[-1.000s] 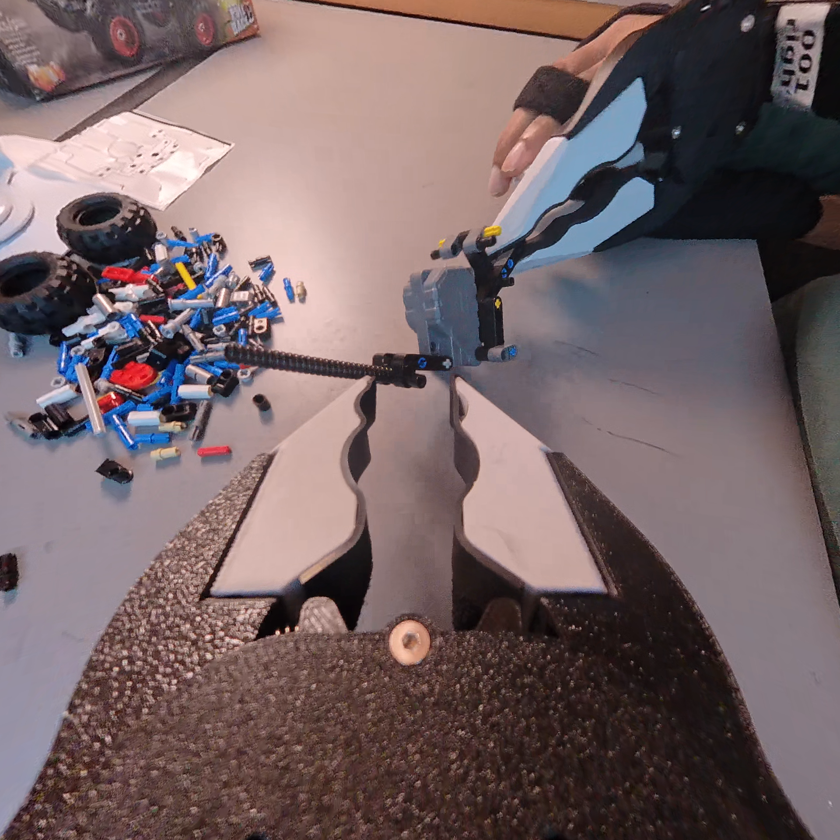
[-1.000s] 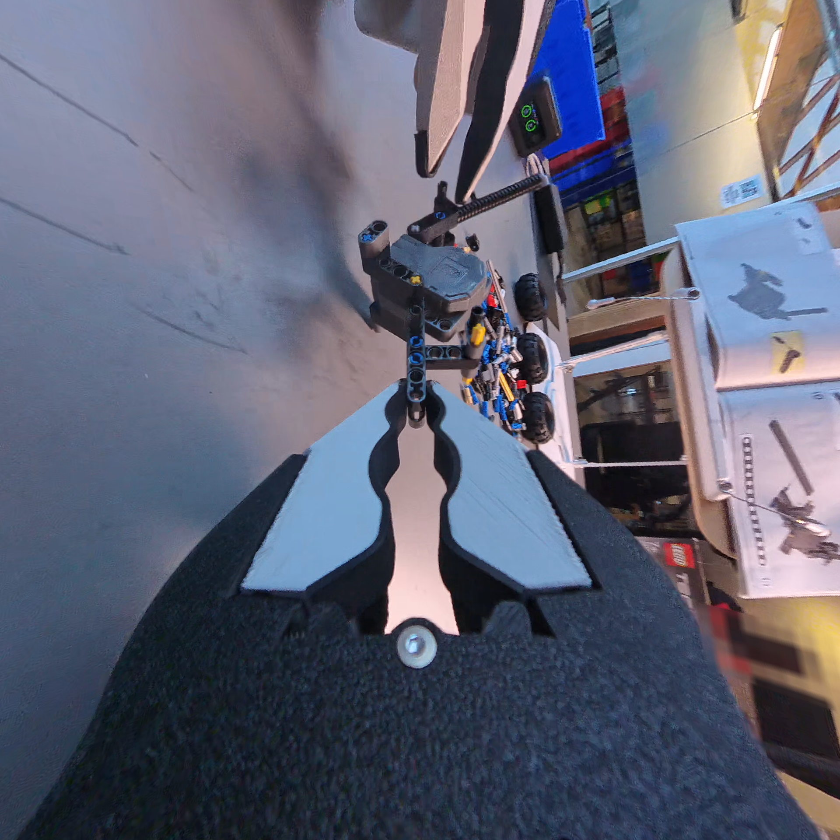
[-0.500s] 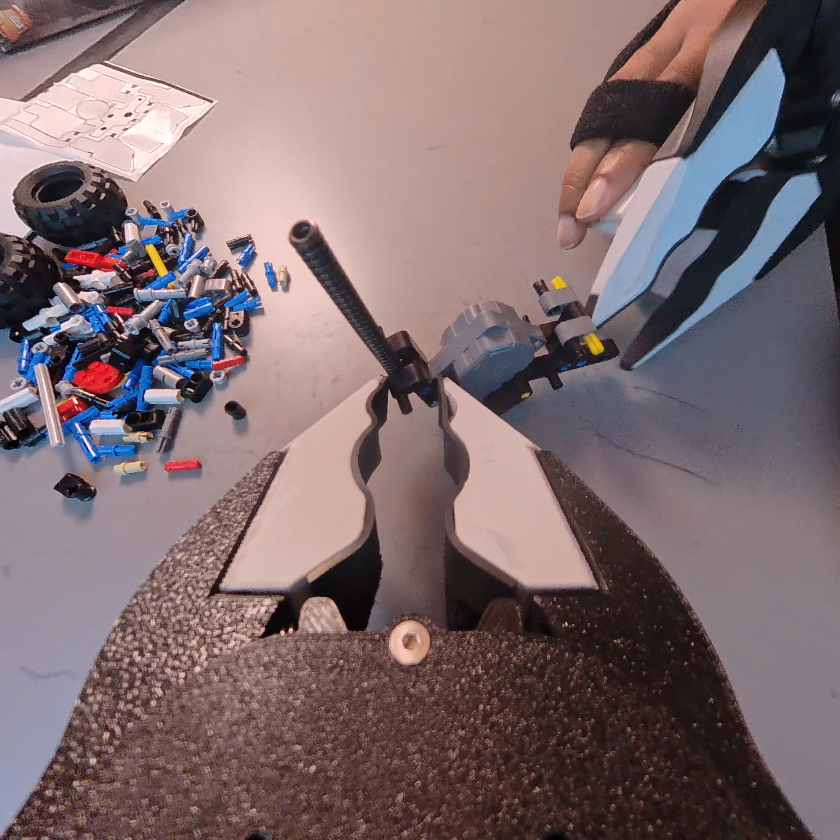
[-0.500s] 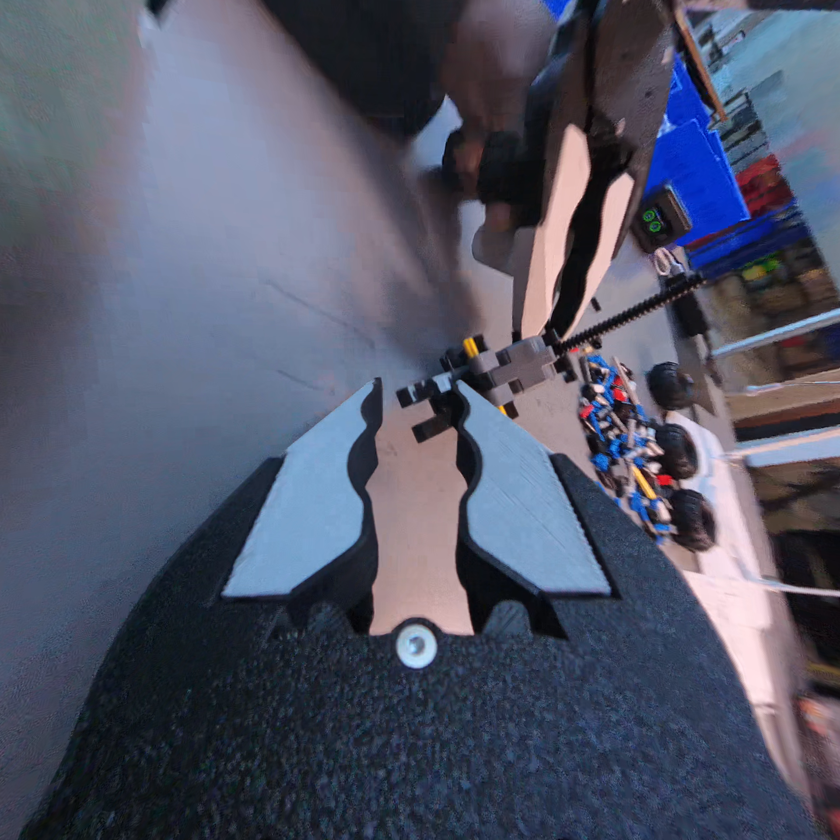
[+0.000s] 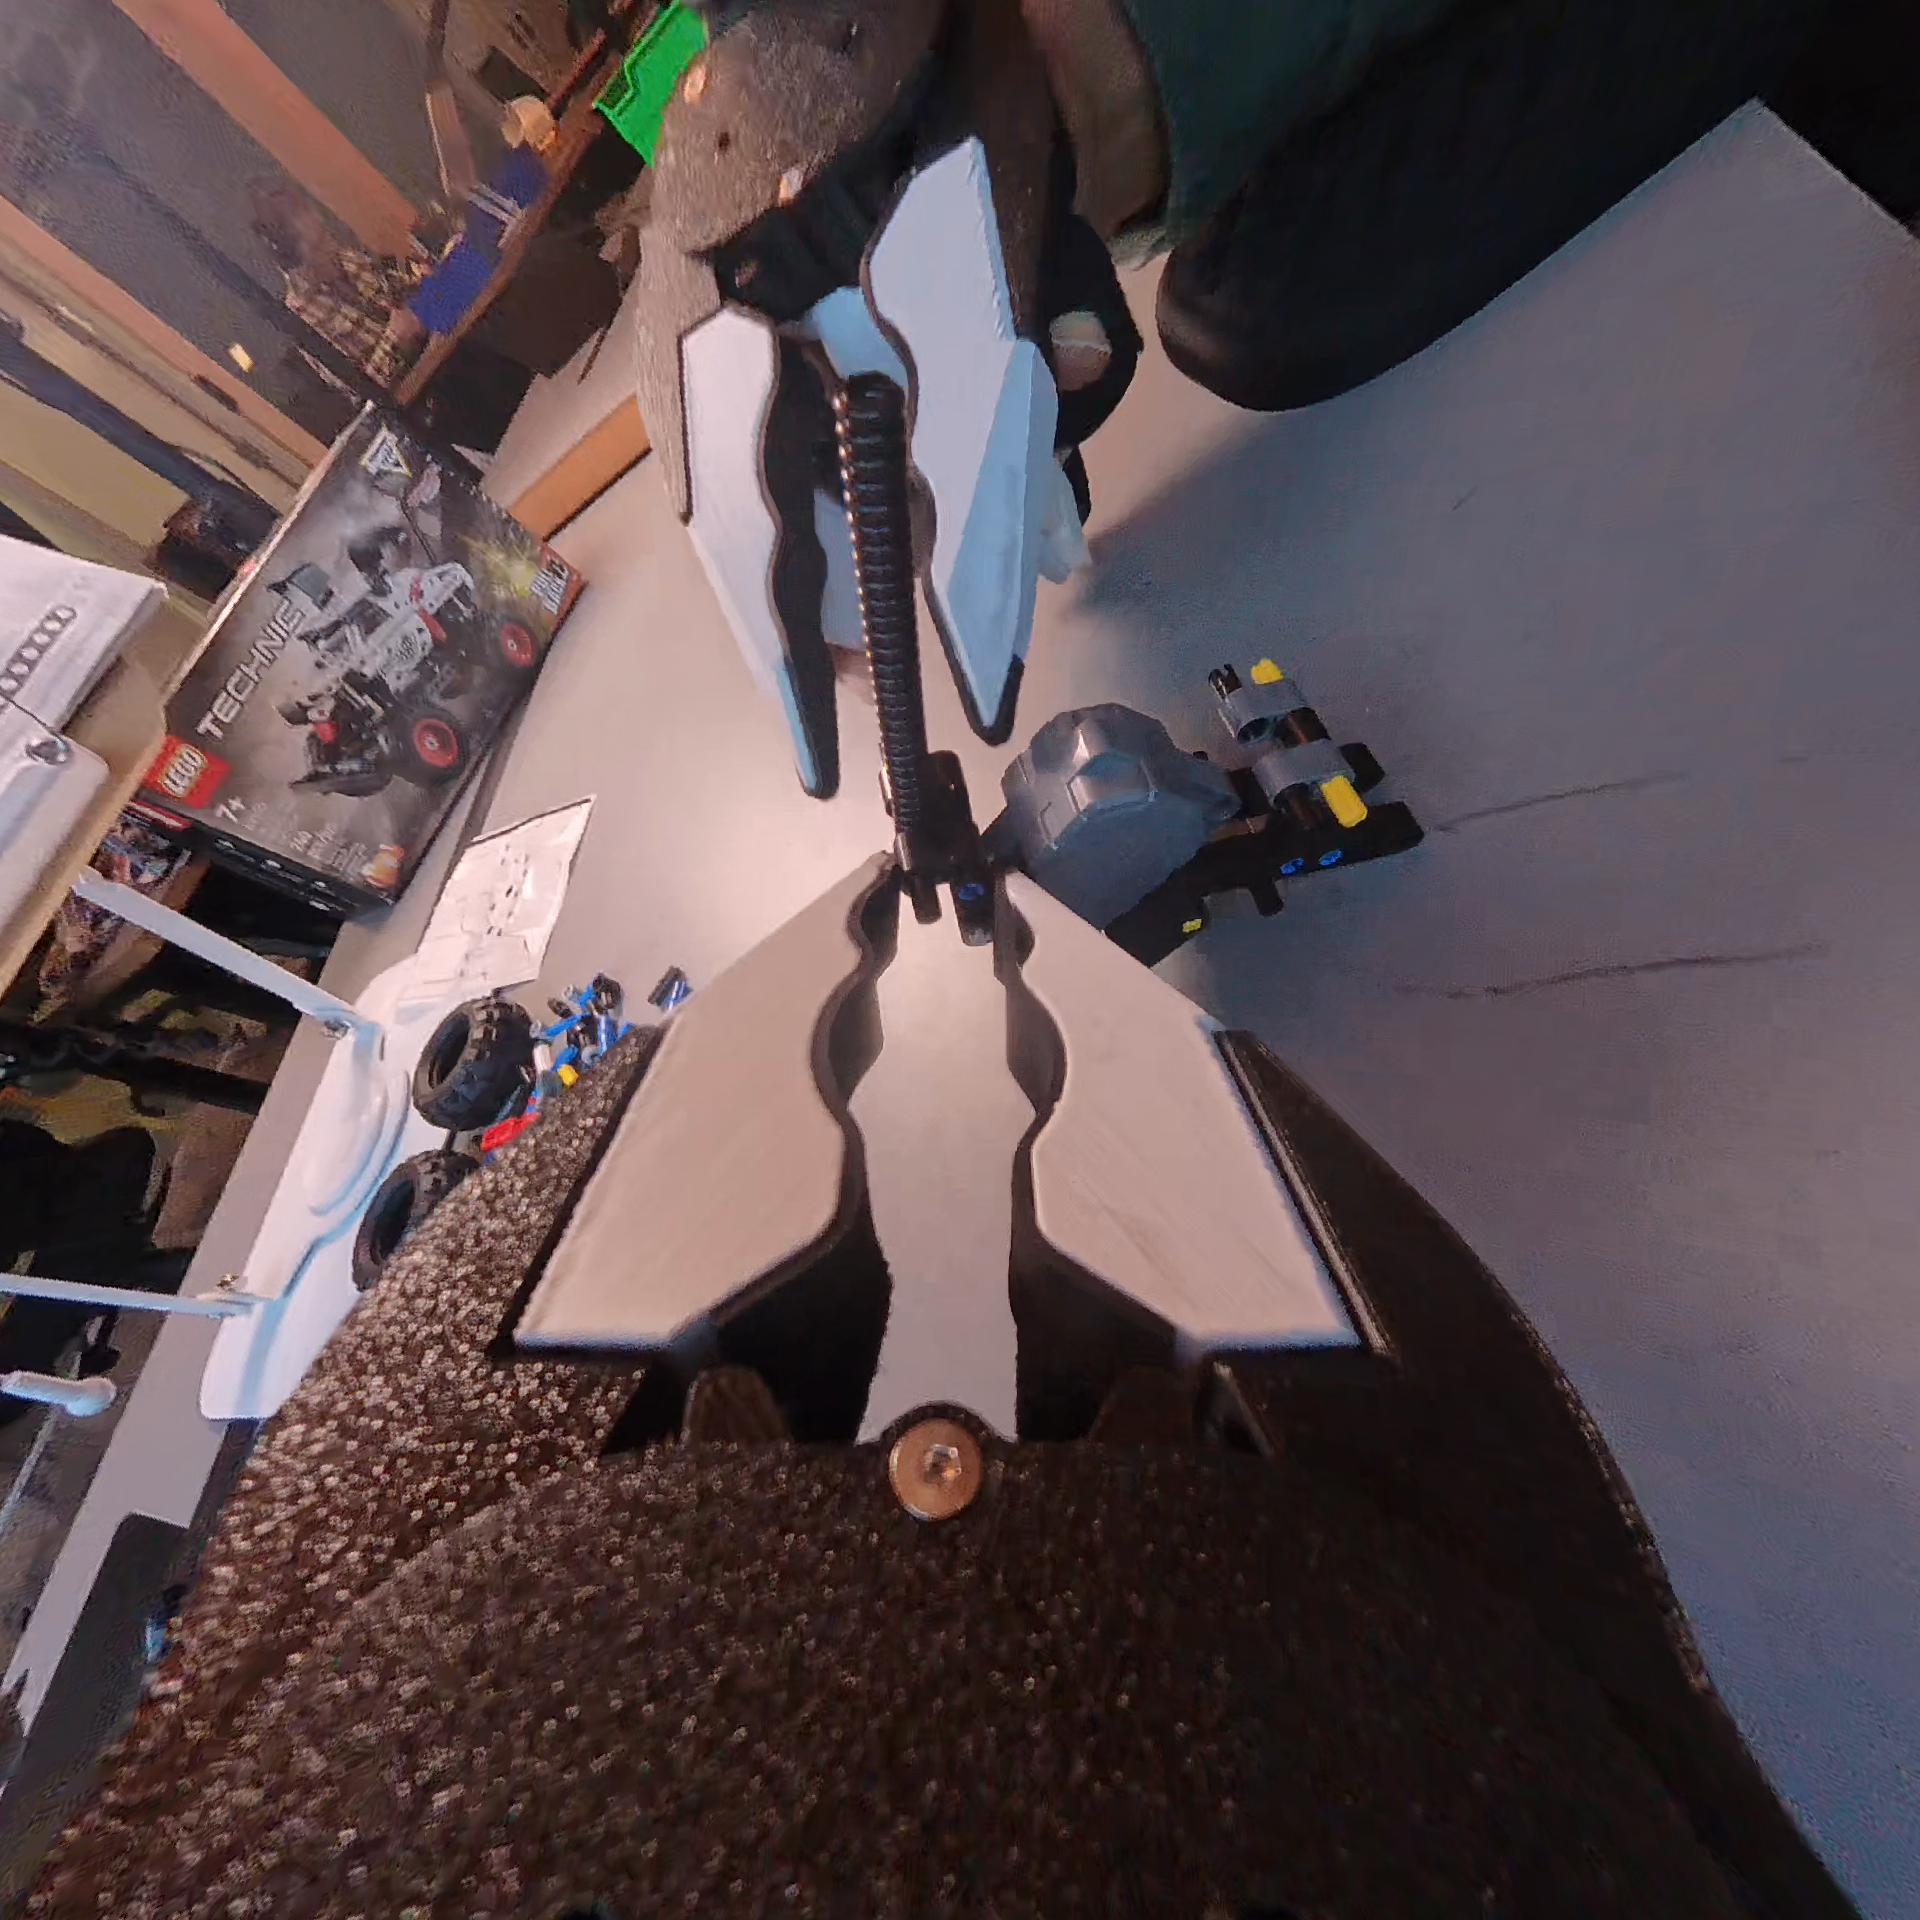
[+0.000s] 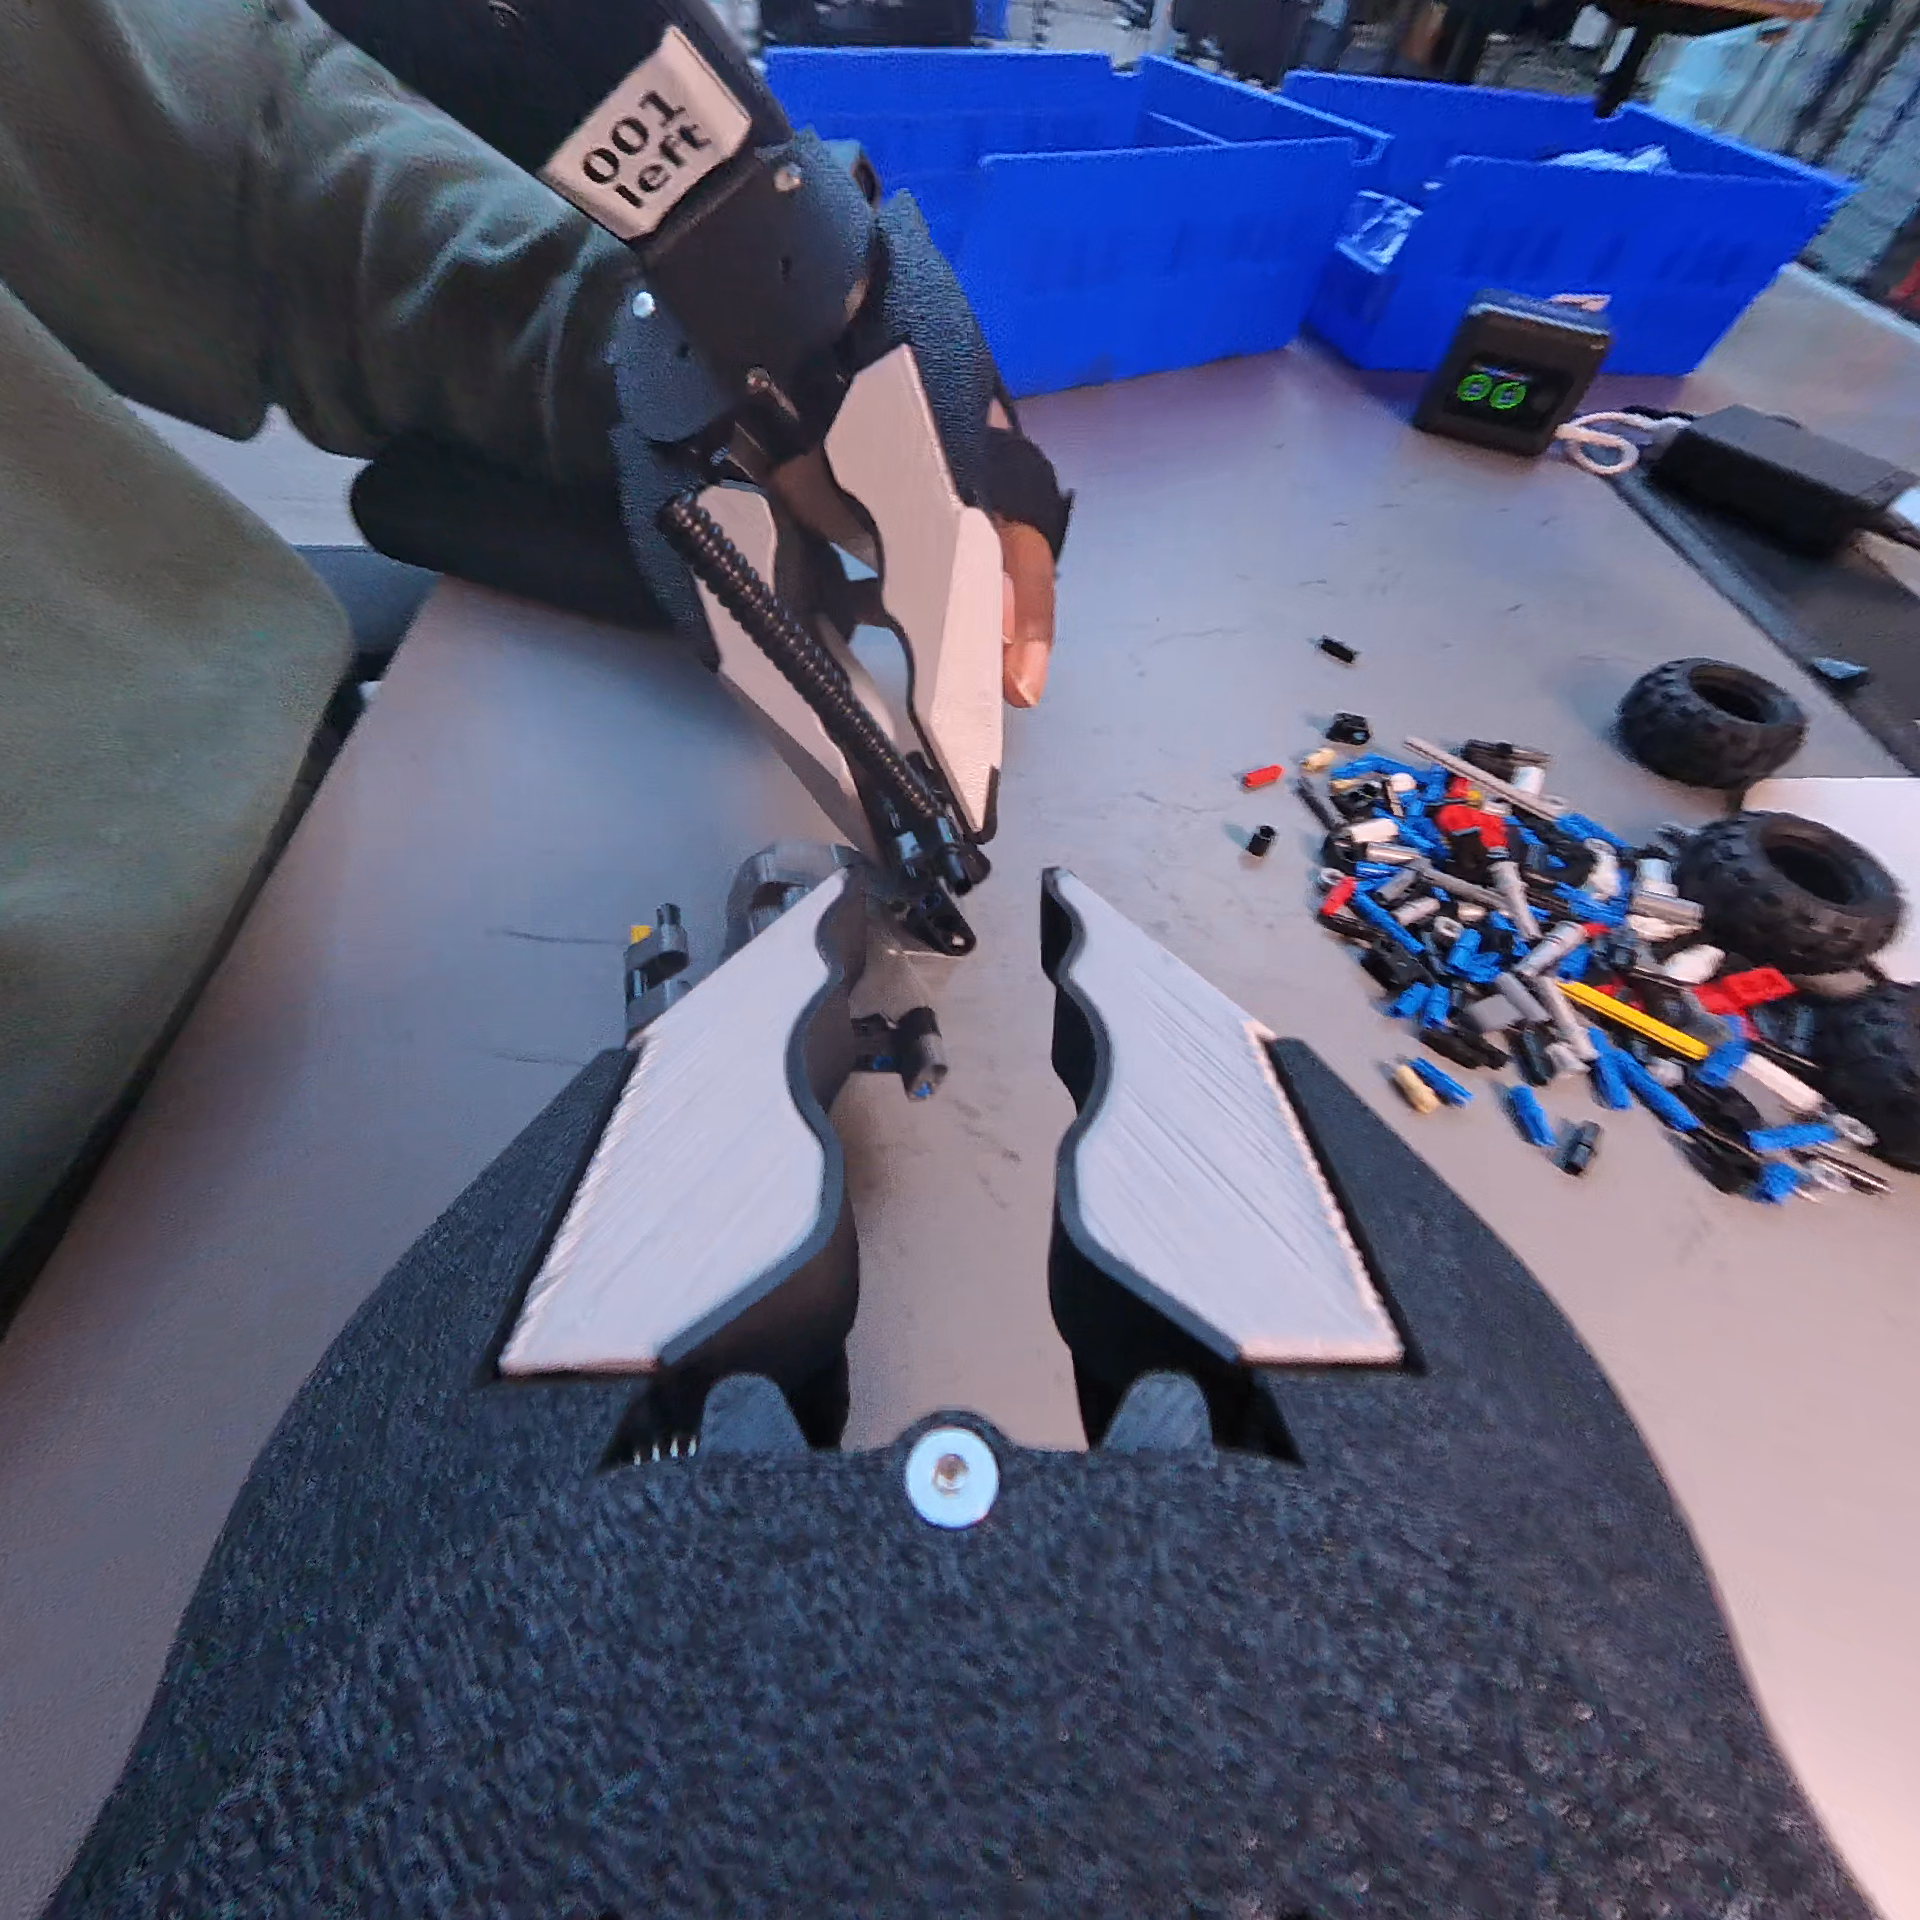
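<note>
While the left gripper [image 5: 940, 894] pinches the black connector at the base of a black ribbed hose [image 5: 883, 582], the hose rises between the spread fingers of the right gripper [image 6: 940, 883], which hold nothing. Just beside the connector lies a grey motor block [image 5: 1112, 805] with black beams on the grey table [image 5: 1558, 1143]. A pile of small building parts [image 6: 1558, 935] and black tyres [image 6: 1782, 894] lies to the right, blue bins [image 6: 1195, 208] farther back; the table edge is near at the left.
</note>
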Tool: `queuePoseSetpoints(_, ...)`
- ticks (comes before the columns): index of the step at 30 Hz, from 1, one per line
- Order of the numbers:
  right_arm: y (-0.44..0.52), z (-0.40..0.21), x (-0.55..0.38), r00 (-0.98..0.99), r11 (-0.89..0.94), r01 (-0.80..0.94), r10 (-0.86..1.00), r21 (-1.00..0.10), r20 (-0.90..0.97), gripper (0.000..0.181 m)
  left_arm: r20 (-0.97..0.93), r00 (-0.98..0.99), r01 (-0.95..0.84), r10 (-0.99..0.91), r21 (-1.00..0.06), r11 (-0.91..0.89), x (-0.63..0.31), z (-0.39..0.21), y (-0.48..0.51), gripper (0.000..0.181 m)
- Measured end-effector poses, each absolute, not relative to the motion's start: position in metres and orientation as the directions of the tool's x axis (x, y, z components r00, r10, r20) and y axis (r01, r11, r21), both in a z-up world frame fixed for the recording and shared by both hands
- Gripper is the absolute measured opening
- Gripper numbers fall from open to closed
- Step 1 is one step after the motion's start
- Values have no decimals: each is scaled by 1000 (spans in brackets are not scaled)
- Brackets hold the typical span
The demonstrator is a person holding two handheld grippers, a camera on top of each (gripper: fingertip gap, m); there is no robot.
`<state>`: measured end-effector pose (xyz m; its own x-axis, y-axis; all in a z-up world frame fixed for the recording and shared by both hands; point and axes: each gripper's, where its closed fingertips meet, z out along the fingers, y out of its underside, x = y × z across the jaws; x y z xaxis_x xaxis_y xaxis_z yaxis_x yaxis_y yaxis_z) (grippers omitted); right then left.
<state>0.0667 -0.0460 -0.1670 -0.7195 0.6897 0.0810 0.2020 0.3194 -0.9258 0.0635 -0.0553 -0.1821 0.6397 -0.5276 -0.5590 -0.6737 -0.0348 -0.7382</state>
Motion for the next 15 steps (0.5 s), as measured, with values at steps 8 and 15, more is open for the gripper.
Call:
queuePoseSetpoints(8,-58,-175,57,-747,334,166,657,-928,103,14,-435,713,-575,-550,-812,-104,58,-187,-56,15)
queuePoseSetpoints(15,-64,-179,60,-708,341,183,696,-922,117,14,-172,753,-411,-635,-877,-250,63,-195,-64,15)
